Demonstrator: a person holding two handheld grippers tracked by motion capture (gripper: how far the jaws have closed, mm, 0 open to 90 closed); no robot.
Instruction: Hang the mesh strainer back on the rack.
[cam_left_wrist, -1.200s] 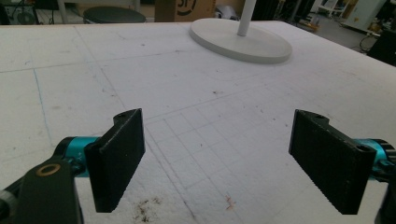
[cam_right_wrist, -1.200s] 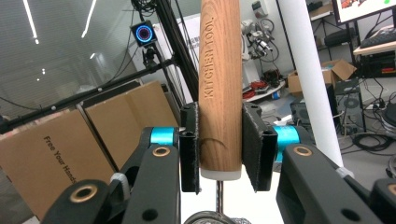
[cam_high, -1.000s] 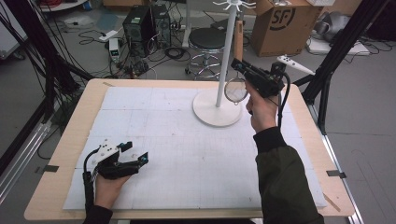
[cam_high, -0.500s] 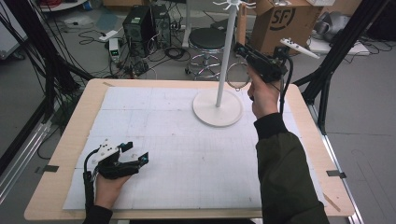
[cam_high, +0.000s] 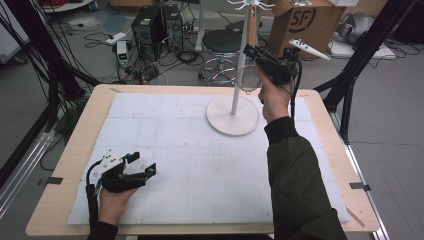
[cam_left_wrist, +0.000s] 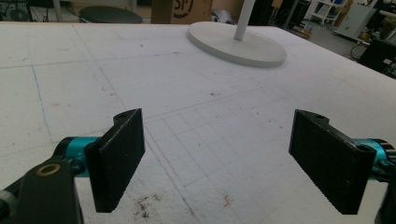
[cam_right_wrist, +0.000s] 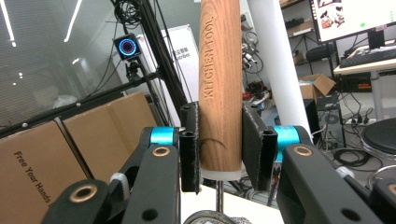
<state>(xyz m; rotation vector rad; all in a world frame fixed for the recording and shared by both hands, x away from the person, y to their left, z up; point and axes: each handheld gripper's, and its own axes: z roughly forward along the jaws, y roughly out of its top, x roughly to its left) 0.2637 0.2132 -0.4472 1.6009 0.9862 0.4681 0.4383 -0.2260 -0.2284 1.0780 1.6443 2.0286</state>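
**Mia:** What was on the left side of the table (cam_high: 60, 200)?

**Ben:** The left gripper (cam_high: 142, 166) was there, low over the white mat (cam_high: 190, 165). A hand (cam_high: 116, 200) held it from below. In the left gripper view its two black jaws stood wide apart. Nothing was between them, just the mat with thin lines on it.

**Mia:** And in the middle?

**Ben:** A white stand (cam_high: 233, 114) stood on the far part of the mat. It had a flat round foot and a thin white pole going up. At the top were little white hooks (cam_high: 250, 5).

**Mia:** Where was the kitchen tool (cam_right_wrist: 219, 93)?

**Ben:** It was up in the air, just beside the pole, on its right. It had a wooden handle (cam_high: 252, 25) that stood straight up. The words KITCHEN TOOL ran along the wood. Under the wood was a thin metal stem, and at the bottom a round wire part (cam_high: 247, 79) hung near the pole, well above the round foot.

**Mia:** Who held it?

**Ben:** The right gripper (cam_right_wrist: 219, 149) did. Its two black pads pinched the low end of the wooden handle, one on each side. The right hand (cam_high: 272, 97) was lifted up over the far right part of the table, with a dark green sleeve (cam_high: 300, 185) behind it.

**Mia:** Was the handle on a hook?

**Ben:** I could not tell. The top of the handle was close to the hooks, but it was too small to see.

**Mia:** Anything farther right?

**Ben:** A brown cardboard box (cam_high: 305, 22) sat on the floor behind the table.
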